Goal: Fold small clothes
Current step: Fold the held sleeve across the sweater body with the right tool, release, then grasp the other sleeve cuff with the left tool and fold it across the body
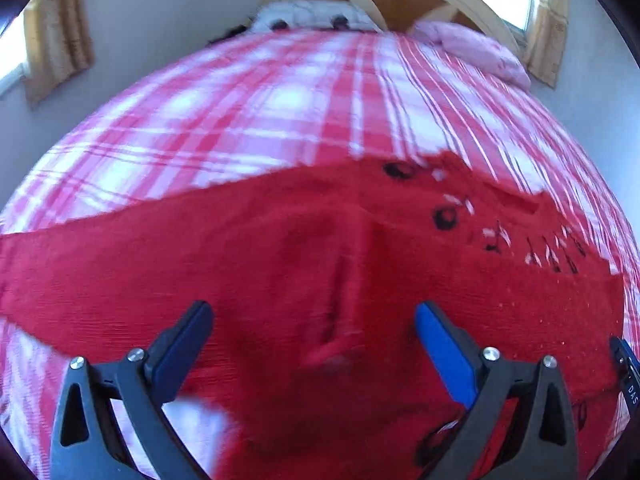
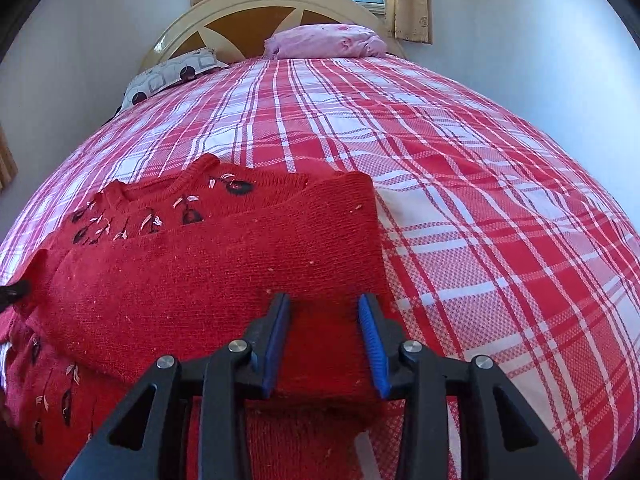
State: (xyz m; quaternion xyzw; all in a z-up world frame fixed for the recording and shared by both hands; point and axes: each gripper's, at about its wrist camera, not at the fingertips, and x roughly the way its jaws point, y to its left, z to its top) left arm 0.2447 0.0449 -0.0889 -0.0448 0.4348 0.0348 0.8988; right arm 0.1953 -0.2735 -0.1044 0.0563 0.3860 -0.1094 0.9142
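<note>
A red knitted sweater with black and white embroidery lies on the bed, a sleeve folded across its body. It also fills the lower half of the left wrist view. My left gripper is open wide just above the sweater, a raised crease of fabric between its fingers. My right gripper is open, its fingers astride the folded sleeve's right end near the sweater's right edge. The other gripper's black tip shows at the far left edge of the sweater.
The bed has a red and white plaid cover. A pink pillow and a grey patterned pillow lie by the wooden headboard. Walls and curtained windows surround the bed.
</note>
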